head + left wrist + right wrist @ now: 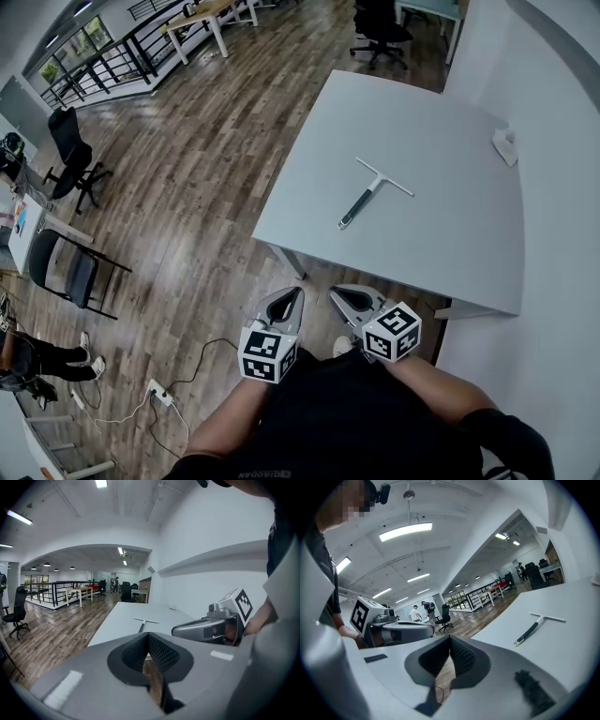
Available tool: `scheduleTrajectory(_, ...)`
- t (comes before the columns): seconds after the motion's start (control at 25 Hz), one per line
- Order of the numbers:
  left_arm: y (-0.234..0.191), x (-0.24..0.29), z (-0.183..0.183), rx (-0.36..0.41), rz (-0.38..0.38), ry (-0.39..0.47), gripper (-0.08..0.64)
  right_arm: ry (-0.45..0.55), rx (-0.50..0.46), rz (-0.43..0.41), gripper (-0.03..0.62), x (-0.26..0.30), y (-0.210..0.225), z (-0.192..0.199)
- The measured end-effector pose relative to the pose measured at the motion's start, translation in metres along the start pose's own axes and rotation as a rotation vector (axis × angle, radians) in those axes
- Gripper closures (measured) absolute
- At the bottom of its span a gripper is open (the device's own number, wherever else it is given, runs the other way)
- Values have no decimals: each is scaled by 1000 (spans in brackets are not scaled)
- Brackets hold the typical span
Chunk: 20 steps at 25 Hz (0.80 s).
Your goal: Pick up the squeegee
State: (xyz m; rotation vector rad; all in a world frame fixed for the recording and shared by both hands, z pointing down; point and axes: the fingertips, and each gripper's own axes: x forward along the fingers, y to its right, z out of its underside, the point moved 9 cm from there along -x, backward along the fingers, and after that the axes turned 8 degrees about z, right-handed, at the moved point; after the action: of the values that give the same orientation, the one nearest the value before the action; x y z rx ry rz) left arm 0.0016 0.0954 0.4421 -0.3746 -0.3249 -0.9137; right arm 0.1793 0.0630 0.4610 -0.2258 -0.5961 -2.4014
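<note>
Squeegee is laid flat near the middle of the grey table. Off the table's near edge, the left gripper and right gripper are held side by side, jaws closed together on nothing.

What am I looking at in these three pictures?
No robot: a person holds a two-jaw gripper in each hand. The top-down picture comes from a camera on the person's head and shows the left gripper and right gripper, each bearing a marker cube. The other two come from cameras riding on the grippers, looking along their jaws. Both are shut, holding nothing. On the grey table lie the squeegee, untouched, and a small white object near its far corner.
</note>
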Motion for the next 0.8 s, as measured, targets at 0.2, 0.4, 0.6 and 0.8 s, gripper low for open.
scheduleTrajectory(0.2,-11,4,4,1,-13,-26,552,14,20,1,586,9,8,4)
scheduleTrajectory(0.4,-25,25,5,-4,33,-43,552,9,39,56,586,12,23,9)
scheduleTrajectory(0.6,-45,51,-5,27,132,-55,552,4,81,152,586,25,38,7)
scheduleTrajectory(0.8,-80,76,-24,50,213,-66,552,-7,83,235,586,48,49,-7)
